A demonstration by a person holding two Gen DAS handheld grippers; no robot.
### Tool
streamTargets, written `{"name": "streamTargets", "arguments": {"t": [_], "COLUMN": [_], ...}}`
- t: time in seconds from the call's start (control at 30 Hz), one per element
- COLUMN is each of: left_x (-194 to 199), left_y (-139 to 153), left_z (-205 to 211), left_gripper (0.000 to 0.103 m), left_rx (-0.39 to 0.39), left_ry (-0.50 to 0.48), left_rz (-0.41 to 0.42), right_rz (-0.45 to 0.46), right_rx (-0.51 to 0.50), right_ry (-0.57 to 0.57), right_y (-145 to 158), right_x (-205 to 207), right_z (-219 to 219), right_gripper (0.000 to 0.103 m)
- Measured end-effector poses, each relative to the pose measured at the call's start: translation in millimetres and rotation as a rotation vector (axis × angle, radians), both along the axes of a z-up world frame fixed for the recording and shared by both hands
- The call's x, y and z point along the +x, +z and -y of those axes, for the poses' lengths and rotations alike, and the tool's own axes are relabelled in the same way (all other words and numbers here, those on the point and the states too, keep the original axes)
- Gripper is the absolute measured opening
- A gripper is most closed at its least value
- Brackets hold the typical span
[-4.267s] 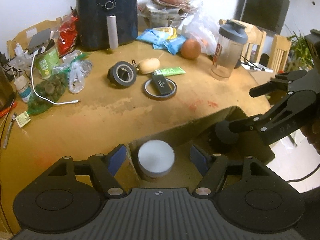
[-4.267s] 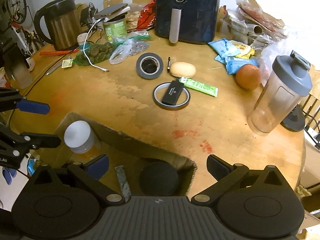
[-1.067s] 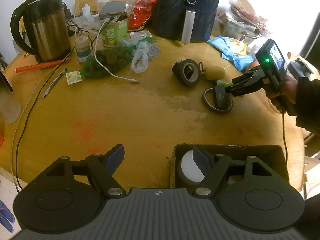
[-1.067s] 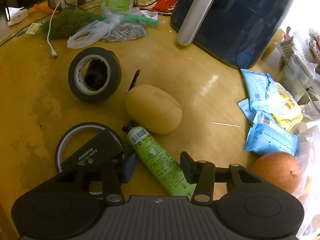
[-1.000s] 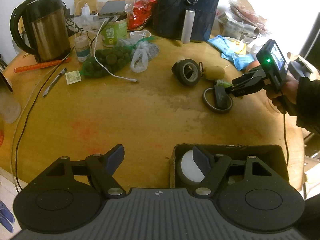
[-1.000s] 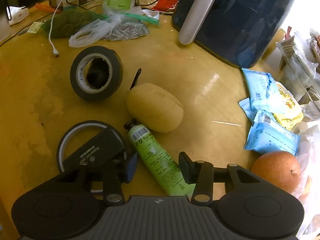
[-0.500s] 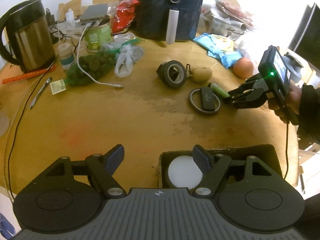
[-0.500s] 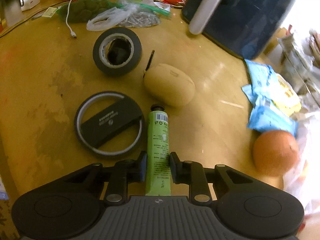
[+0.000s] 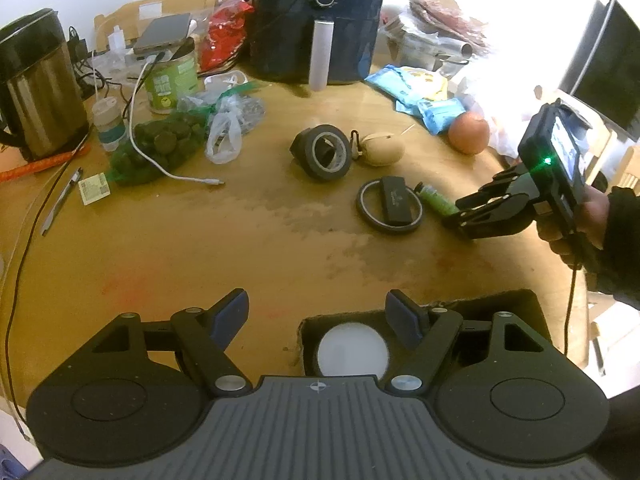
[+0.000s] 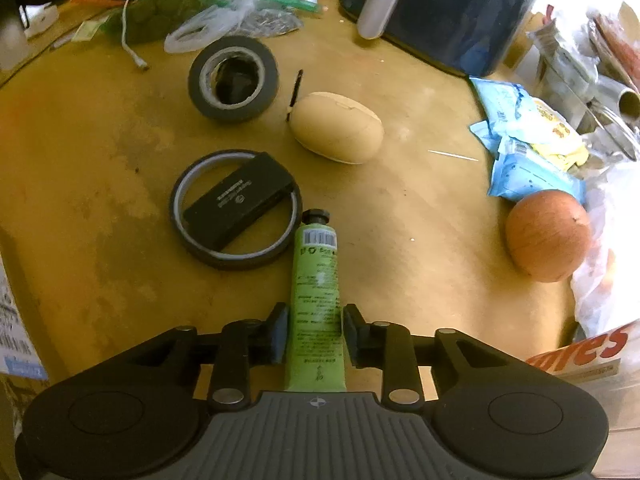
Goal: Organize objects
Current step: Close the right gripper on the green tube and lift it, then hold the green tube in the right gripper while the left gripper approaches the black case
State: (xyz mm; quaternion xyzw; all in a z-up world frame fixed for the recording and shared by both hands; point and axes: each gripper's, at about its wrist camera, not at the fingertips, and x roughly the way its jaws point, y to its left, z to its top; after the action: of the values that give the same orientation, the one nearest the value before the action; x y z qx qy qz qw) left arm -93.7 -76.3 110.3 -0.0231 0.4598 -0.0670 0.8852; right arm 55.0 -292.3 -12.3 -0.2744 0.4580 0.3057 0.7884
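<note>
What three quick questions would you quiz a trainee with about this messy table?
1. Multiple choice: what lies across the thin tape ring? A) a black case B) a spoon C) a banana
2. True or false: the left gripper is clamped on the white-lidded jar.
3. Short answer: what sits between the right gripper's fingers?
Key: 1. A. 2. False; its jaws stand open, gripping nothing. 3. The green tube; the jaws have just been opening, and whether the pads press on it is unclear.
</note>
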Motion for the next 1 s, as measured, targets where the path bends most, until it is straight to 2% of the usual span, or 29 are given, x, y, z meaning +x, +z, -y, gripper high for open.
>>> {"name": "streamTargets", "arguments": {"t": [0.37, 1.0], "left_x": [3, 17], "left_y": [1, 2], "left_z": [-1, 3], "left_gripper": [0.075, 0.075], "left_rx": [-0.003, -0.003], "left_ry": [0.002, -0.049], "left_rz": [0.0, 0.008], "right_rz": [-0.103, -0.071], "right_rx": [0.13, 0.155], "right_ry": [-0.057, -0.195], "right_y": [-1, -2], "right_x": [21, 13], "right_z": [9, 10], "right_gripper": [0.036, 0.03]}}
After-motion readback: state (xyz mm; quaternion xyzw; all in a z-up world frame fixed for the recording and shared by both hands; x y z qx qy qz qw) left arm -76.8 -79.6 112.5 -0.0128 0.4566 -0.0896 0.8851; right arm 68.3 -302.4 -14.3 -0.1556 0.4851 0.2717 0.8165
